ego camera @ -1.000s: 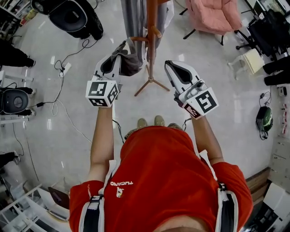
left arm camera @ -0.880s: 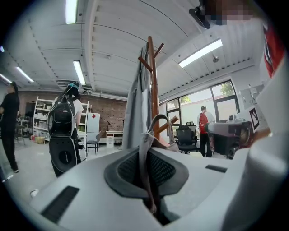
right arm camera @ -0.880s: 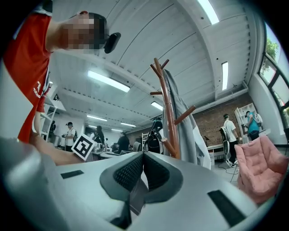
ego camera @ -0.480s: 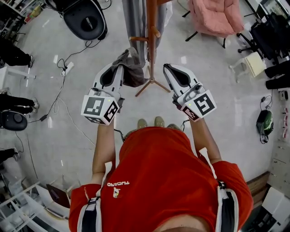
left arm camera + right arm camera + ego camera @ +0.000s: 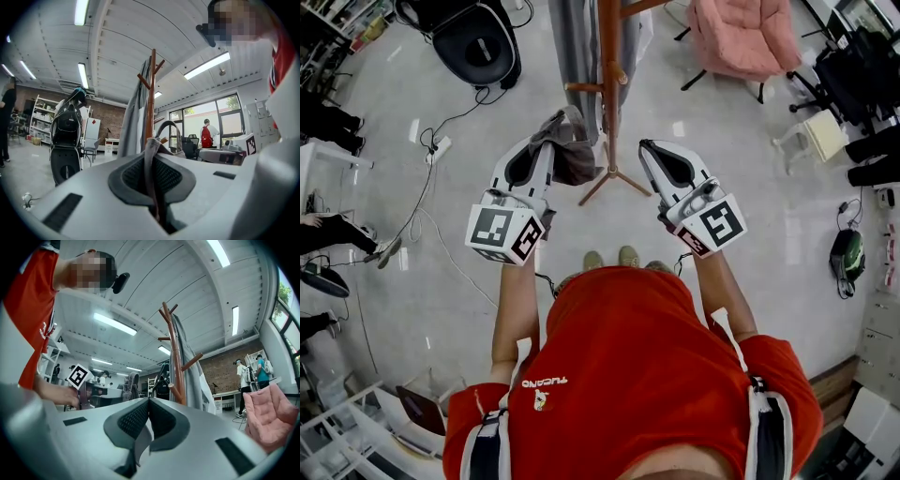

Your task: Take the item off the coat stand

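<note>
The left gripper (image 5: 546,142) is clamping the strap of a grey bag (image 5: 570,150), its jaws closed tight on the fabric. The bag is hanging from it just left of the coat stand (image 5: 609,84) pole. The right gripper (image 5: 647,148) is hovering right of the pole, jaws pressed together with nothing between them. A grey coat (image 5: 577,37) is hanging on the stand.

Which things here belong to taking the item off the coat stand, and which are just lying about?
Job: coat stand; grey cloth item, clamped in left gripper; right gripper, shut, empty.
Lying about: pink chair; power strip; black backpack.
</note>
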`<act>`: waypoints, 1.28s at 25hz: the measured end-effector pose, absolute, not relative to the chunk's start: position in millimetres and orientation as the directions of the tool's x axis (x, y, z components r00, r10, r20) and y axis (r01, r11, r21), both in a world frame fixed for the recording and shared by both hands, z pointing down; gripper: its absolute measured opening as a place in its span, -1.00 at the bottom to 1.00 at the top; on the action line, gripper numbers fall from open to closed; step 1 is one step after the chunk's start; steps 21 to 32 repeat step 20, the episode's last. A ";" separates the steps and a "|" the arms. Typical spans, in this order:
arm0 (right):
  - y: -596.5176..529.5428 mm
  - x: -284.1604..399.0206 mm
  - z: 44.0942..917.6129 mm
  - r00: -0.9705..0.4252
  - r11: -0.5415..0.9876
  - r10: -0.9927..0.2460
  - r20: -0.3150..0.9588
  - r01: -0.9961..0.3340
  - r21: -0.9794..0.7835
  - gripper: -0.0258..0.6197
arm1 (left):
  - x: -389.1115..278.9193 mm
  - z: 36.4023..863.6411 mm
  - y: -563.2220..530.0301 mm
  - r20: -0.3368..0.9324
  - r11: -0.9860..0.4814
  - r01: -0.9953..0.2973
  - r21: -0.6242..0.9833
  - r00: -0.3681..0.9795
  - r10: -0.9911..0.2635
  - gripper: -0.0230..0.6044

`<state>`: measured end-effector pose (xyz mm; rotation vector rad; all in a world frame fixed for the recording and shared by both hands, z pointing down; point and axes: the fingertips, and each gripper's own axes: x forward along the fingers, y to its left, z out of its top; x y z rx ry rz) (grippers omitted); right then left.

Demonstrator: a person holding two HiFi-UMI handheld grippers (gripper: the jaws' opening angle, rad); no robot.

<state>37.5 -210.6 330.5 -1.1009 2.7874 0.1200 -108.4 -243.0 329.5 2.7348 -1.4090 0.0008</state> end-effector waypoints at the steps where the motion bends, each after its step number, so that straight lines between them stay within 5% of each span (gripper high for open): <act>1: -210.2 37.6 330.2 -0.721 0.728 -0.674 -0.161 -0.685 0.023 -0.84 | -108.5 329.0 -243.2 0.029 -0.580 -0.813 0.058 0.582 -0.813 -0.87; 32: -209.0 40.0 333.8 -0.702 0.708 -0.695 -0.154 -0.706 0.018 -0.84 | -105.7 330.7 -247.9 0.019 -0.600 -0.796 0.080 0.603 -0.798 -0.87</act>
